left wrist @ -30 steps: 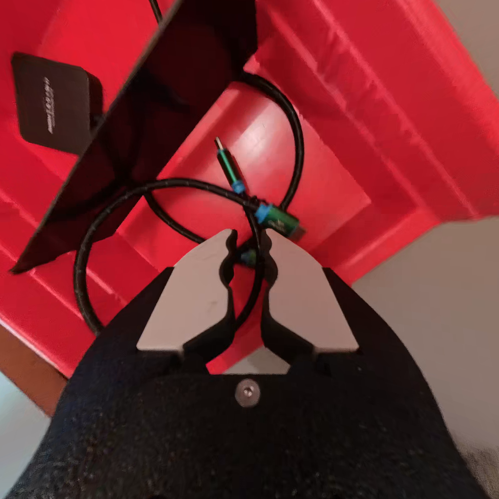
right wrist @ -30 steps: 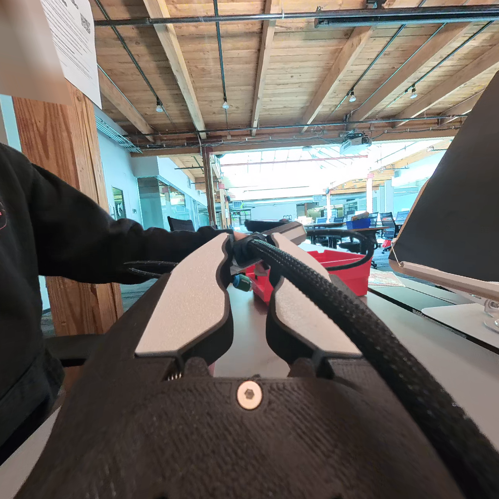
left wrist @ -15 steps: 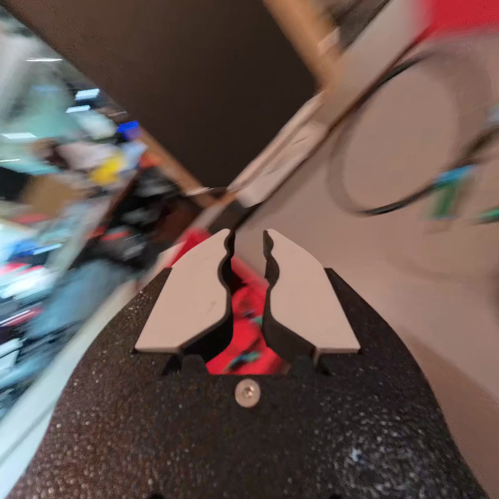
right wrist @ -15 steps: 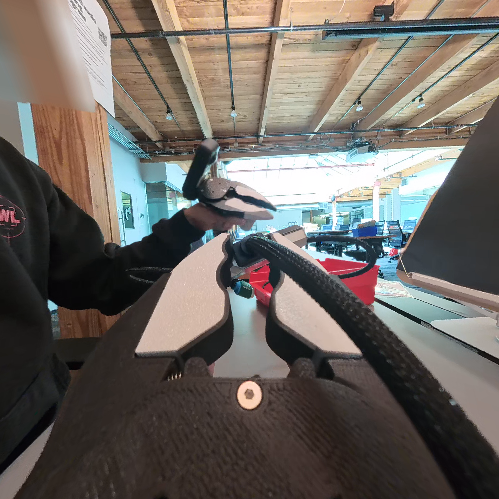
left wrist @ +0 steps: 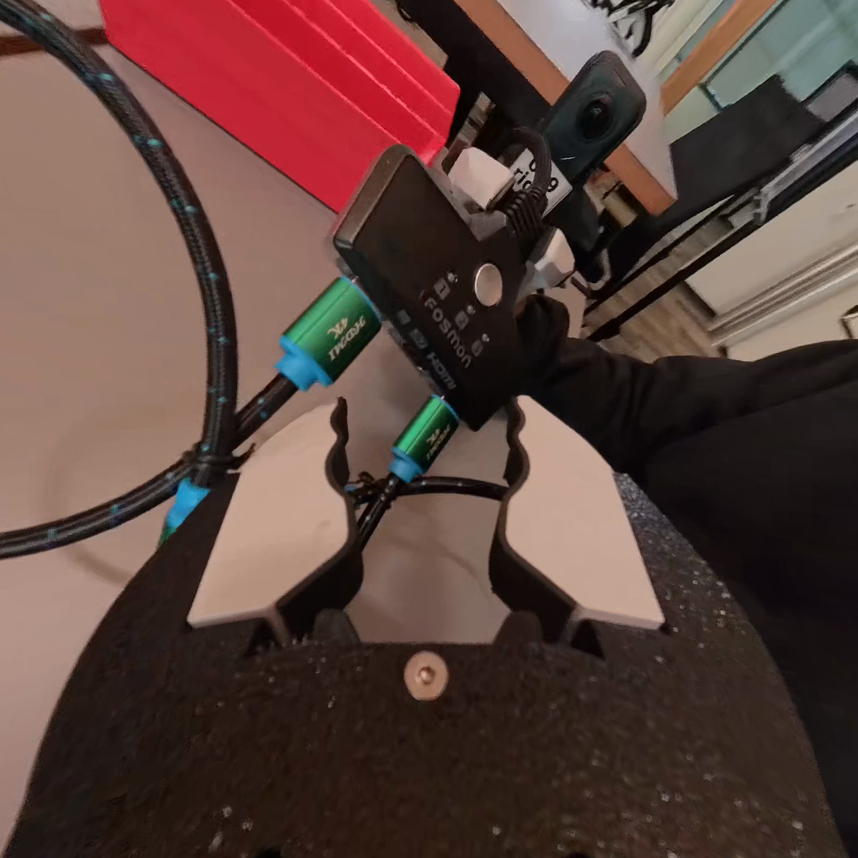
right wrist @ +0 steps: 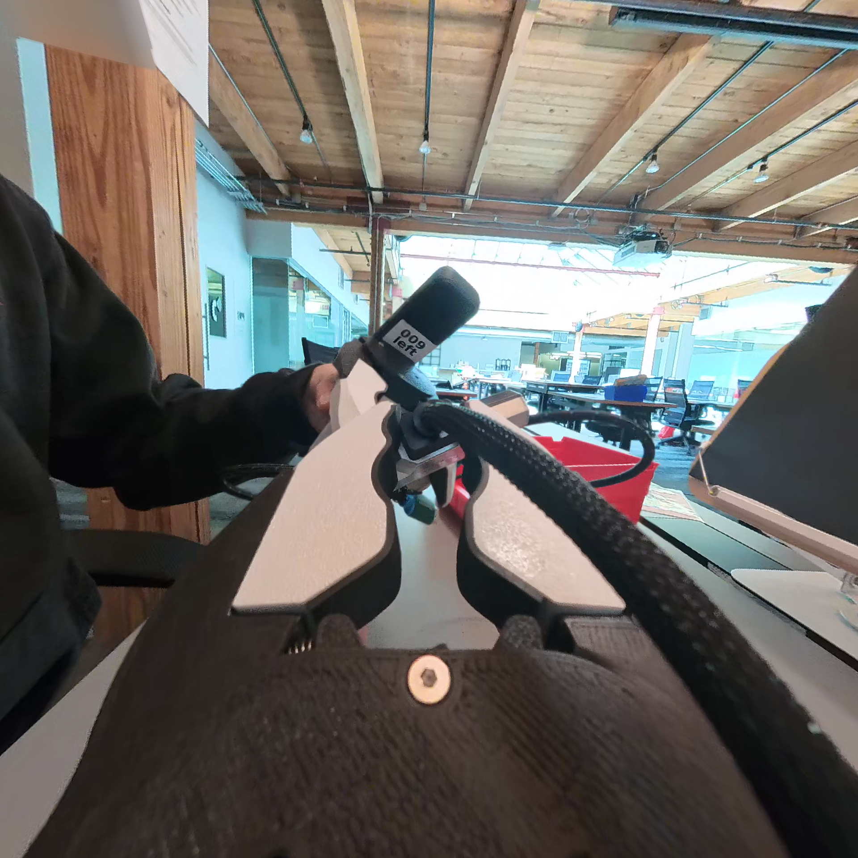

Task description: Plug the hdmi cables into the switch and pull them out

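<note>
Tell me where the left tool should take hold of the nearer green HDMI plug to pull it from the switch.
Grip the green metal shell of the nearer plug, not the braided cable below it. Come in from the cable end, along the plug's axis, with one finger on each flat side. The open left tool already straddles it, and the right tool braces the switch at its far end.

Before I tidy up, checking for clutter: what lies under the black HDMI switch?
Bare beige tabletop shows below the black HDMI switch held by the right claw. Its underside is hidden.
</note>
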A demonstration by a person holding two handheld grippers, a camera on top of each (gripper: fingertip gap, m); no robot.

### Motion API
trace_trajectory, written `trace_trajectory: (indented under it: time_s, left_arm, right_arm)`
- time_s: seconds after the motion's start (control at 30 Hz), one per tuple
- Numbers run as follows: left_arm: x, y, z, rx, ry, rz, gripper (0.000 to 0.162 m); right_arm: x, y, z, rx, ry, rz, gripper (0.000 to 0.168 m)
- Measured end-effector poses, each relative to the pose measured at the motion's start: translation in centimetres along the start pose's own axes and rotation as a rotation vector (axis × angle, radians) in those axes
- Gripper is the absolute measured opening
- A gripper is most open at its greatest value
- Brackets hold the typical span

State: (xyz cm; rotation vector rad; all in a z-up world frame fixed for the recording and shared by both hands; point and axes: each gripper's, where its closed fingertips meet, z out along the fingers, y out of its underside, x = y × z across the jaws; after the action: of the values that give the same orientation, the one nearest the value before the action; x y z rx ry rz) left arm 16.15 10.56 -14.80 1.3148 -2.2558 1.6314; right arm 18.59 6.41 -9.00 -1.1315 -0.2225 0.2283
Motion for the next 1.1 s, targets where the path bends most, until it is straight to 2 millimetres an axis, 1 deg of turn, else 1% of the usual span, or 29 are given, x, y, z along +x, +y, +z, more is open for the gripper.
trace_trajectory:
  time_s: [0.07, 0.1, 0.13, 0.17, 0.27, 0.33, 0.4, 0.47, 0.5, 0.57, 0.6, 0.67, 0.73, 0.8, 0.87, 0.9, 0.97, 1.0, 1.1]
  left_arm:
    - [-0.1, 0.2, 0.6, -0.012, 0.032, -0.054, 0.065]
    - [0.2, 0.4, 0.9, -0.013, 0.071, -0.081, 0.068]
    - [0.7, 0.6, 1.2, -0.013, 0.14, -0.112, 0.07]
    - [1.1, 0.7, 1.3, -0.005, 0.211, -0.159, 0.069]
    - [1.3, 0.8, 1.6, 0.02, 0.359, -0.278, 0.068]
    - [0.9, 1.1, 1.7, 0.025, 0.383, -0.322, 0.066]
    - [0.5, 1.3, 2.0, 0.032, 0.374, -0.363, 0.069]
    - [-0.2, 0.9, 2.3, 0.084, 0.341, -0.441, 0.071]
    - [-0.3, 0.6, 2.2, 0.119, 0.356, -0.482, 0.072]
    - [0.5, -0.4, 1.7, 0.193, 0.459, -0.56, 0.064]
    - [0.8, -0.9, 1.5, 0.225, 0.49, -0.578, 0.066]
    - [0.7, -0.8, 1.7, 0.227, 0.472, -0.54, 0.06]
    - [0.2, -0.4, 2.2, 0.216, 0.424, -0.516, 0.057]
    - [0.1, -0.3, 2.5, 0.212, 0.43, -0.536, 0.053]
    - [0.0, -0.2, 2.9, 0.217, 0.427, -0.527, 0.056]
    - [-0.3, -0.2, 3.0, 0.231, 0.407, -0.494, 0.053]
    - [-0.9, -0.5, 3.0, 0.289, 0.366, -0.411, 0.039]
    - [-1.0, -0.8, 2.7, 0.331, 0.371, -0.371, 0.025]
    - [-1.2, -1.0, 2.4, 0.346, 0.37, -0.392, 0.022]
  right_arm:
    - [0.0, 0.0, 0.0, 0.008, 0.003, 0.001, 0.024]
    - [0.0, -0.1, 0.0, 0.011, 0.0, -0.003, 0.024]
    - [-0.1, -0.3, -0.2, 0.016, -0.005, -0.005, 0.024]
    - [-0.1, -0.4, -0.3, 0.021, -0.01, -0.008, 0.025]
    - [-0.1, -0.2, -0.2, 0.003, -0.004, -0.024, 0.025]
    - [0.0, 0.1, -0.1, -0.02, 0.006, -0.041, 0.025]
    - [0.0, 0.4, 0.0, -0.04, 0.011, -0.055, 0.025]
    - [0.0, 0.6, 0.2, -0.048, 0.019, -0.068, 0.026]
    - [0.0, 0.6, 0.2, -0.049, 0.018, -0.07, 0.026]
    - [-0.1, 0.8, 0.2, -0.059, 0.013, -0.082, 0.025]
    - [-0.3, 0.9, 0.3, -0.059, 0.002, -0.08, 0.026]
    - [-0.5, 0.9, 0.4, -0.049, -0.008, -0.073, 0.025]
    - [-0.5, 1.3, 0.6, -0.063, -0.006, -0.078, 0.026]
    - [-0.5, 1.2, 0.7, -0.044, -0.011, -0.066, 0.025]
    - [-0.6, 1.4, 0.7, -0.051, -0.011, -0.075, 0.025]
    - [-0.5, 1.4, 0.6, -0.054, -0.01, -0.078, 0.025]
    - [0.0, 1.5, 0.4, -0.057, 0.013, -0.078, 0.025]
    - [0.2, 1.3, 0.1, -0.046, 0.02, -0.074, 0.025]
    - [0.2, 1.3, -0.1, -0.06, 0.023, -0.101, 0.025]
